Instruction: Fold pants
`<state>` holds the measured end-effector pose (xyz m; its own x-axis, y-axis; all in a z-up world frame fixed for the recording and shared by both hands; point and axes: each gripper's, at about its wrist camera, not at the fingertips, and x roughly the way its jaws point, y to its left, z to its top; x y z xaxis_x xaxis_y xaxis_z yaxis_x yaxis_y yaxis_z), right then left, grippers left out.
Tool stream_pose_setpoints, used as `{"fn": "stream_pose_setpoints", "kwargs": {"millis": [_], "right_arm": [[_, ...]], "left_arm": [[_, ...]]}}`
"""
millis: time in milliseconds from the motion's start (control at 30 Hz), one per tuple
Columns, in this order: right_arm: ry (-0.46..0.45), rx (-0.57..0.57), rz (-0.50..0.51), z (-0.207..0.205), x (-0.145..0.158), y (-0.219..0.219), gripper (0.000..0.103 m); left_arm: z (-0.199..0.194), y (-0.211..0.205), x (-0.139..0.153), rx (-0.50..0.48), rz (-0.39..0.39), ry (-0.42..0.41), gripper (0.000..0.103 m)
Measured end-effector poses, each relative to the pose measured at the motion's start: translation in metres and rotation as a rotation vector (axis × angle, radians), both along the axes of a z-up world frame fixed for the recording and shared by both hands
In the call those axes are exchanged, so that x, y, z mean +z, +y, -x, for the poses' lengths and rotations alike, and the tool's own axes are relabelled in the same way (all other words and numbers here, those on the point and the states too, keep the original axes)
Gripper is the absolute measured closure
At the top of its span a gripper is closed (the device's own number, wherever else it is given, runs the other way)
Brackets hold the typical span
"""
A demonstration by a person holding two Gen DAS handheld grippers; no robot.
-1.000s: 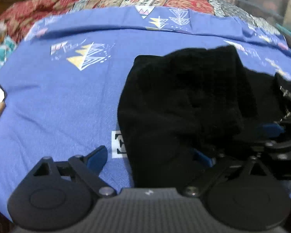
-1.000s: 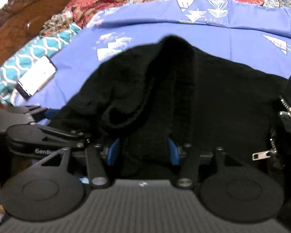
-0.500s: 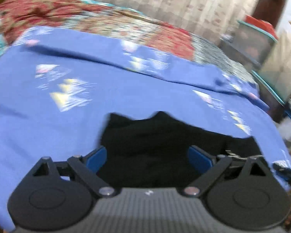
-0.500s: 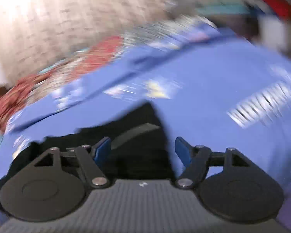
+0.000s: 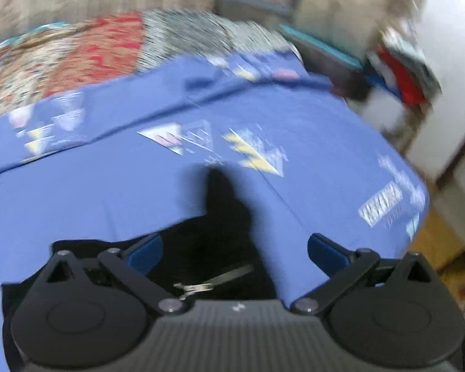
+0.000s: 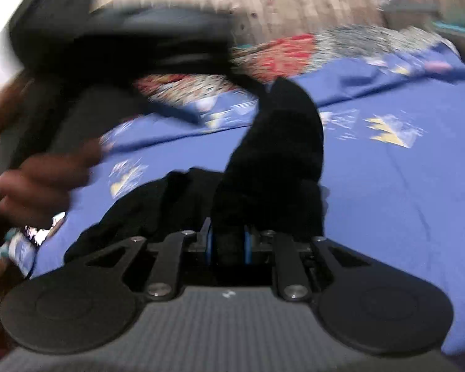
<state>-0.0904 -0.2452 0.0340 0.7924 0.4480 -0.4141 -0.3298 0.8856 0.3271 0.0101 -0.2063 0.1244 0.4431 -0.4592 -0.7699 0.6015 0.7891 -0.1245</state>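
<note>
The black pants (image 5: 220,241) lie bunched on the blue bedsheet (image 5: 139,186), with a metal zipper pull (image 5: 201,286) showing in the left wrist view. My left gripper (image 5: 234,249) is open and empty just above the pants. My right gripper (image 6: 228,246) is shut on a fold of the black pants (image 6: 279,155), which rises as a peak in front of it. The other gripper (image 6: 124,31) and the hand (image 6: 46,183) holding it show blurred at the upper left of the right wrist view.
A patterned red and grey quilt (image 5: 108,52) covers the far side of the bed. Storage boxes and clutter (image 5: 403,71) stand past the bed's right edge. The sheet's right edge (image 5: 418,204) drops to a wooden floor. Both views are motion-blurred.
Both grippers have swung towards the right end of the bed. My right gripper has shut on a fold of the pants and lifted it. My left gripper stayed open.
</note>
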Motion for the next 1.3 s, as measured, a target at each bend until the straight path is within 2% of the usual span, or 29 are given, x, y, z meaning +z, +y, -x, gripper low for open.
{"fn": "stream_pose_setpoints", "kwargs": {"millis": [33, 67, 100, 133, 167, 233, 300, 400, 500, 633, 767, 833, 900, 933, 1000, 1033, 1100, 1200, 1233, 1267, 1300], "right_arm": [[-0.004, 0.018, -0.004, 0.005, 0.000, -0.001, 0.082], [-0.008, 0.027, -0.012, 0.006, 0.001, 0.000, 0.082], [-0.015, 0.027, -0.017, 0.007, 0.002, 0.001, 0.082], [-0.019, 0.018, -0.019, 0.008, 0.004, -0.002, 0.082], [-0.015, 0.008, -0.023, 0.008, 0.004, -0.005, 0.083], [0.012, 0.010, -0.061, 0.005, 0.003, -0.009, 0.083], [0.027, 0.039, -0.103, 0.000, 0.009, -0.005, 0.083], [0.022, 0.130, -0.141, -0.006, 0.022, 0.011, 0.083], [0.027, 0.237, -0.153, -0.018, 0.038, 0.040, 0.083], [0.063, 0.381, -0.165, -0.041, 0.049, 0.093, 0.083], [0.127, 0.470, -0.124, -0.062, 0.039, 0.156, 0.083], [0.173, 0.488, -0.106, -0.076, 0.026, 0.180, 0.083], [0.214, 0.497, -0.057, -0.081, 0.011, 0.199, 0.077], [0.239, 0.502, -0.044, -0.085, 0.003, 0.203, 0.077], [0.285, 0.511, -0.087, -0.088, -0.001, 0.195, 0.074], [0.303, 0.508, -0.129, -0.088, 0.001, 0.185, 0.072], [0.288, 0.486, -0.206, -0.085, 0.012, 0.158, 0.064], [0.223, 0.373, -0.284, -0.088, 0.033, 0.101, 0.064], [0.222, 0.331, -0.297, -0.079, 0.029, 0.088, 0.064], [0.227, 0.293, -0.310, -0.083, 0.029, 0.074, 0.064], [0.235, 0.263, -0.320, -0.082, 0.026, 0.064, 0.064]], "left_arm": [[0.002, -0.009, -0.006, -0.014, -0.037, -0.007, 0.002], [0.006, -0.017, -0.014, -0.009, -0.099, -0.046, 0.020], [0.008, -0.019, -0.020, 0.000, -0.147, -0.075, 0.039], [0.009, -0.017, -0.025, 0.011, -0.176, -0.080, 0.076], [0.007, -0.010, -0.028, 0.031, -0.165, -0.057, 0.086], [0.002, 0.014, -0.026, 0.076, -0.069, 0.004, 0.088], [0.001, 0.038, -0.018, 0.103, -0.002, 0.020, 0.088], [0.005, 0.071, -0.002, 0.128, 0.053, -0.016, 0.088], [0.005, 0.110, 0.011, 0.178, 0.080, -0.053, 0.088], [-0.007, 0.168, 0.014, 0.296, 0.083, -0.053, 0.088], [-0.018, 0.216, -0.003, 0.415, 0.064, -0.009, 0.088], [-0.027, 0.234, -0.021, 0.475, 0.025, 0.015, 0.087], [-0.035, 0.251, -0.042, 0.527, 0.022, 0.062, 0.087], [-0.039, 0.258, -0.052, 0.547, 0.024, 0.089, 0.083], [-0.042, 0.263, -0.068, 0.583, 0.022, 0.129, 0.069], [-0.040, 0.265, -0.070, 0.591, 0.032, 0.127, 0.062], [-0.030, 0.266, -0.065, 0.588, 0.048, 0.107, 0.054], [-0.015, 0.272, -0.051, 0.588, 0.094, 0.059, 0.037], [-0.012, 0.274, -0.050, 0.584, 0.105, 0.051, 0.026], [-0.008, 0.273, -0.049, 0.582, 0.106, 0.047, 0.022], [-0.002, 0.272, -0.049, 0.573, 0.097, 0.046, 0.022]]}}
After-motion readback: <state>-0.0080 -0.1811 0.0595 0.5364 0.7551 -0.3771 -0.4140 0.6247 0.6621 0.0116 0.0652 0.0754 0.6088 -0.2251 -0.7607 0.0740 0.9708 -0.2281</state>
